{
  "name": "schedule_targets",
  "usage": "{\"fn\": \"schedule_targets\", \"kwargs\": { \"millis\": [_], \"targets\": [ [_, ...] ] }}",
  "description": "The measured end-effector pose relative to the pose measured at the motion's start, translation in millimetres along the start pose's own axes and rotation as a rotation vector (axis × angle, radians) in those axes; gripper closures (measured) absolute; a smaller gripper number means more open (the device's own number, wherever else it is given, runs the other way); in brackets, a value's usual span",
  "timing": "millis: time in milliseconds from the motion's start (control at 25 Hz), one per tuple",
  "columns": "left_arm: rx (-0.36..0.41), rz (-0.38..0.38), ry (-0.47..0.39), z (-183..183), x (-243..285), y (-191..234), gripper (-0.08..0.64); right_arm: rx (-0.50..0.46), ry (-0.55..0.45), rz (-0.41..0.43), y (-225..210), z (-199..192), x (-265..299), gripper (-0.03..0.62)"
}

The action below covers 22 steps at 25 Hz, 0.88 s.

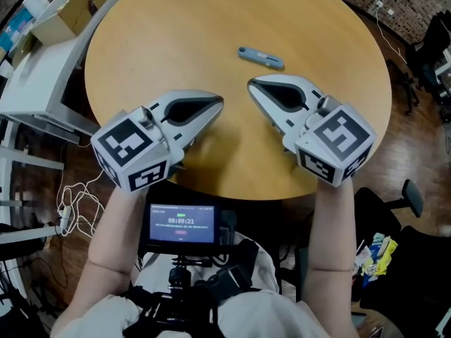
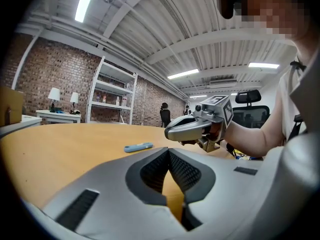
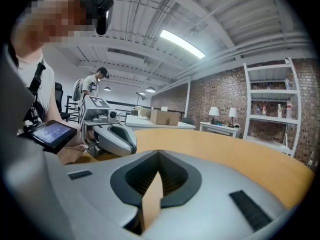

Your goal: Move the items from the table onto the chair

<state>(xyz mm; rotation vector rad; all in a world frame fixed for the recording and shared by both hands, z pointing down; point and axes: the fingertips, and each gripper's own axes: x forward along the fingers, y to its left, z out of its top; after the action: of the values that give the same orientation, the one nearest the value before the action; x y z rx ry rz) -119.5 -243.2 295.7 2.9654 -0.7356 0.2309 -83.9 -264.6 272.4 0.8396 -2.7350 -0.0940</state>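
The little blue tool lies flat on the round wooden surface, a bit past the middle and more to the right side. It is the only thing I see on the surface, so I think it is the thing to move. It looks long and thin, maybe a small cutter, but I cannot tell for sure.

The right tongs are just near of it and not touching it. They are clenched, with nothing inside. The left tongs sit to the left, farther from the tool, also clenched and with nothing inside. The two tips point toward each other.

I think the pick-up is not begun yet. To do it well, the right tongs must first open up, then go a little farther and come down over the thin middle of the tool. The tool lies low, so the tips should go almost to the wood and pinch across its narrow sides. A pinch at one end could make it spin or slip.

A black chair shows at the near right, lower than the surface.
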Motion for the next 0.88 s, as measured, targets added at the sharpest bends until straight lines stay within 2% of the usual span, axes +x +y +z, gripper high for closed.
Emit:
{"fn": "schedule_targets", "kwargs": {
  "millis": [280,680,800,880],
  "targets": [
    [0.003,-0.004,-0.002,0.2,0.9,0.0,0.552,-0.007,0.001,0.016,3.4,1.7,4.2,0.592],
    [0.006,-0.007,-0.005,1.1,0.5,0.6,0.551,-0.029,0.021,-0.003,-6.3,4.2,5.4,0.589],
    [0.004,-0.009,-0.009,0.4,1.2,-0.2,0.551,-0.062,0.033,-0.018,-17.5,6.2,7.4,0.575],
    [0.006,-0.010,-0.011,0.6,1.4,-1.6,0.551,-0.119,0.089,-0.046,-32.4,0.3,9.4,0.513]
  ]
}}
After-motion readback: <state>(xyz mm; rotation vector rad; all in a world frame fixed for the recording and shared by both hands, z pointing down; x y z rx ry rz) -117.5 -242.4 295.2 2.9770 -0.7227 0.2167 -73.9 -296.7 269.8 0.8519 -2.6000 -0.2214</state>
